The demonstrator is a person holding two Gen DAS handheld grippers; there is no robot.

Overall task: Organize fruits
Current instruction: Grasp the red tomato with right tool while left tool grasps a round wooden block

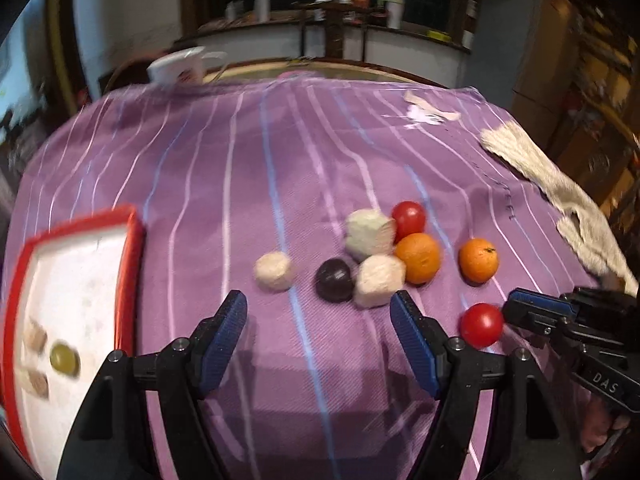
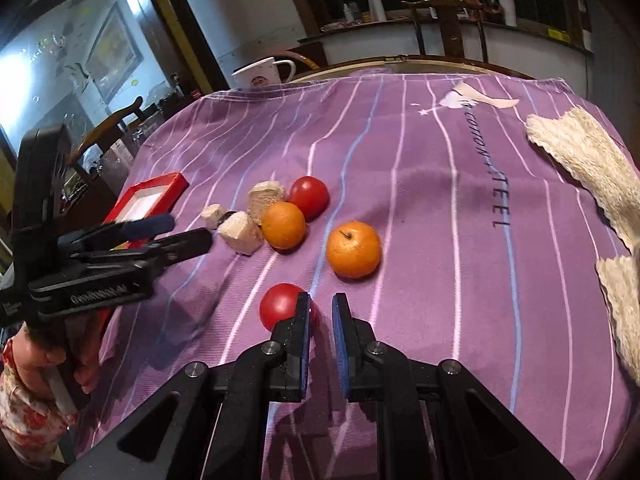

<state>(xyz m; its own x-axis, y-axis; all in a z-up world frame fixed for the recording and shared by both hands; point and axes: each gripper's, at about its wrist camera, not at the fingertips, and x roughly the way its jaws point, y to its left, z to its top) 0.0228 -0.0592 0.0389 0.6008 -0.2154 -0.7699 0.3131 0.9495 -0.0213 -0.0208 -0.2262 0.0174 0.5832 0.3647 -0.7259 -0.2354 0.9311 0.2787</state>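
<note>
Table is covered w/ a purple striped cloth (image 2: 420,184); a cream knitted cloth (image 2: 592,184) is draped at its right edge. A white mug (image 2: 260,74) is seen at the far edge. Behind, a curved counter (image 2: 500,46) is crowded w/ bottles & cups, dark window above it. A wooden chair (image 2: 448,24) is set against the counter. At left, a framed picture (image 2: 116,52) is hung on a brightly lit wall; rest of room is dim.
</note>
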